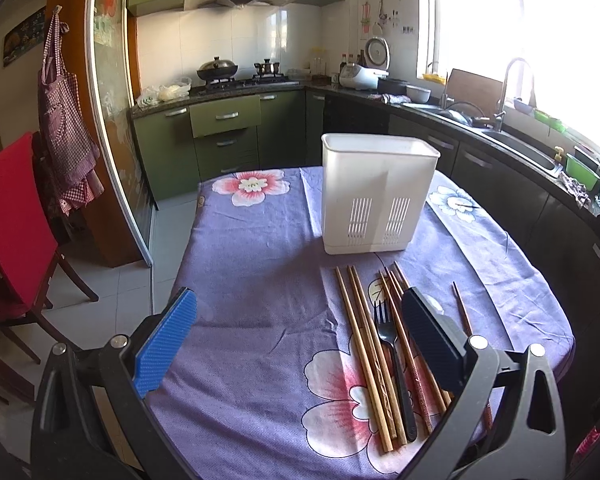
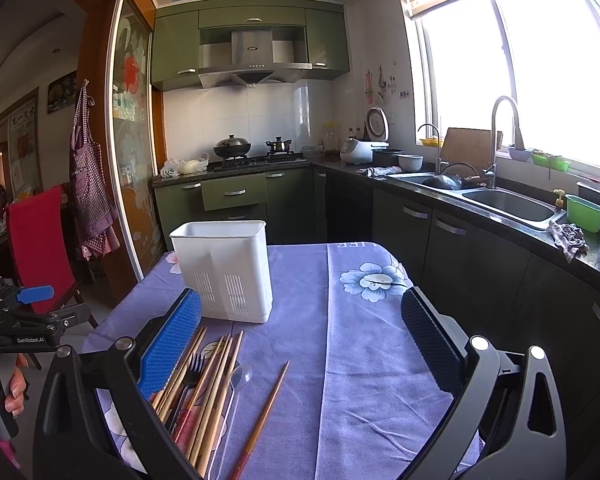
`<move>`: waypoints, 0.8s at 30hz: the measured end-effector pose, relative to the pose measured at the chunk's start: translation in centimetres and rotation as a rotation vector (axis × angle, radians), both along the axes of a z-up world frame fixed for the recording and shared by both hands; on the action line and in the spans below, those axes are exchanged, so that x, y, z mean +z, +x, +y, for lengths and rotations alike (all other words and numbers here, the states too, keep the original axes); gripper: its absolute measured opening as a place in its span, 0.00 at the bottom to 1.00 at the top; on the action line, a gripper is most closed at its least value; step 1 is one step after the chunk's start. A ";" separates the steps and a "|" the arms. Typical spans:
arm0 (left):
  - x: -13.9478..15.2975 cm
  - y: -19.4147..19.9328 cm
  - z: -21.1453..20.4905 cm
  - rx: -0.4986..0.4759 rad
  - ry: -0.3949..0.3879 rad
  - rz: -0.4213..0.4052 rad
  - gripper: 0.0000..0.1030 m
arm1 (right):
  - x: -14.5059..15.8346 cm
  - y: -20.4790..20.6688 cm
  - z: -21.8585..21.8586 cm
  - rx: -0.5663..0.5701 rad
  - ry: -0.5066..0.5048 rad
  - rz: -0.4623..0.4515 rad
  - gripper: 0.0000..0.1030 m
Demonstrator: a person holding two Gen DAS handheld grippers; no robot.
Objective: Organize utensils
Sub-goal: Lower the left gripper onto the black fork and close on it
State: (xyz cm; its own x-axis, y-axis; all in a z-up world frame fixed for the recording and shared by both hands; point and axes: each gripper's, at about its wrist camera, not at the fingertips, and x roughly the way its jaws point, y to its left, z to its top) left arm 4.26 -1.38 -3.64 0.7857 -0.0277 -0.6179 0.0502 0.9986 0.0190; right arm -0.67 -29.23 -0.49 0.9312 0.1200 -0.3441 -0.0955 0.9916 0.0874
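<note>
Both jaws gape wide and empty over the chopsticks (image 1: 374, 344) and black fork (image 1: 392, 360) lying before the white caddy (image 1: 376, 196), while only the right wrist view shows the spoon (image 2: 236, 384) and the left gripper's (image 2: 36, 294) "GenRobot.AI" lettering.

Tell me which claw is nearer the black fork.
Left. The left claw hovers open beside the black fork, which lies near its dark finger; the right claw is open, farther right.

Blown-out daylight from the window (image 2: 540, 80) at right, sharp focus, heavy fisheye edge curvature.
</note>
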 end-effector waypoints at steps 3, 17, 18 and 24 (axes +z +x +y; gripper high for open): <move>-1.4 2.1 -1.0 -0.039 -0.026 0.099 0.94 | -0.8 1.5 -0.9 -0.008 0.007 0.054 0.96; -6.5 10.8 -6.0 -0.149 -0.097 0.439 0.94 | -5.0 6.4 -3.3 -0.047 0.029 0.188 0.96; -6.7 11.1 -6.4 -0.156 -0.095 0.450 0.93 | -5.3 6.7 -3.3 -0.046 0.030 0.195 0.96; -7.3 11.9 -6.4 -0.154 -0.118 0.528 0.63 | -6.7 8.1 -3.1 -0.030 0.035 0.235 0.96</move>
State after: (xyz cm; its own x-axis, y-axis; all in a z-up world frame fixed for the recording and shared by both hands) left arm 16.16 -7.80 -10.98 0.3523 -0.2109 -0.9118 0.1682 0.9727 -0.1600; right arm 7.48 -32.33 -7.19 0.8293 0.1088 -0.5481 -0.0387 0.9897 0.1379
